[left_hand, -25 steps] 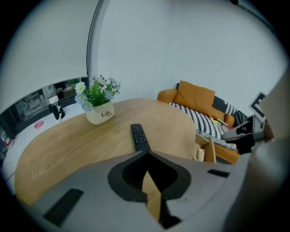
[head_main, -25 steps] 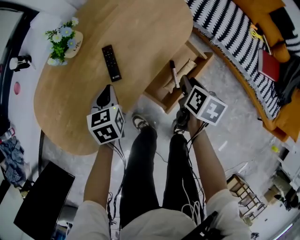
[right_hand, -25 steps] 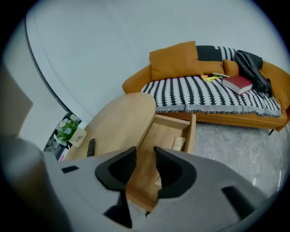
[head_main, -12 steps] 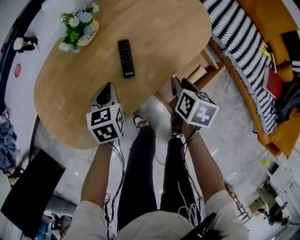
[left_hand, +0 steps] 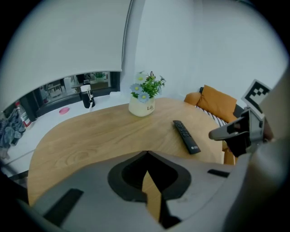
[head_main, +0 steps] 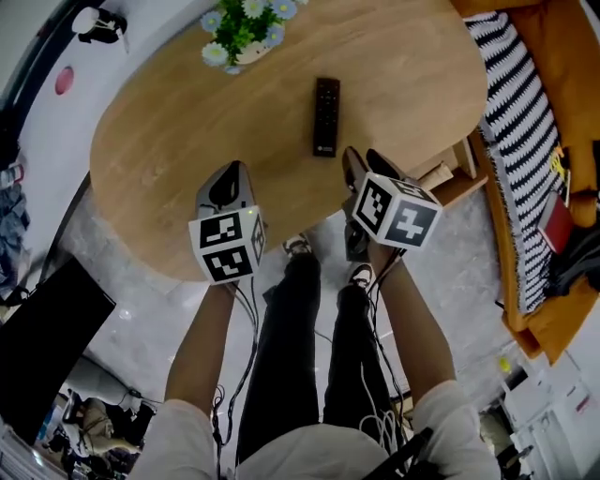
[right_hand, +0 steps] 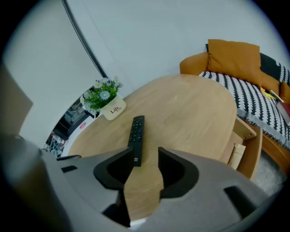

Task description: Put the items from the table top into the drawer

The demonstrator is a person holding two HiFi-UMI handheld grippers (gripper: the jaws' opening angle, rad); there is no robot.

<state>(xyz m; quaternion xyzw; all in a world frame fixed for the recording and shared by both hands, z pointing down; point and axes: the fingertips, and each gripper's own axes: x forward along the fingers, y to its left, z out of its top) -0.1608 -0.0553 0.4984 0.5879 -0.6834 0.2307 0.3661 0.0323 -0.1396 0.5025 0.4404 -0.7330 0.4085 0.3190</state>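
A black remote (head_main: 325, 117) lies on the oval wooden table (head_main: 169, 141), below the flower pot. My right gripper (head_main: 364, 167) hangs over the table's near edge just short of the remote (right_hand: 136, 138). Its jaws have just been opening and stand open with only bare wood between them (right_hand: 146, 156). My left gripper (head_main: 226, 183) is over the table's front left part, its jaw tips meeting, empty (left_hand: 147, 154). The remote (left_hand: 186, 136) is to its right. The open drawer (head_main: 452, 173) sticks out under the table's right side.
A white pot of flowers (head_main: 242, 28) stands at the table's far edge. Beige packets lie in the drawer (right_hand: 247, 131). An orange sofa with a striped blanket (head_main: 525, 141) is at the right. A dark screen (head_main: 37, 328) stands at the left, on the floor.
My right gripper has come from above the open drawer to the table's edge near the remote, jaws wider. The left gripper moved further over the table. The pen by the drawer is gone from sight.
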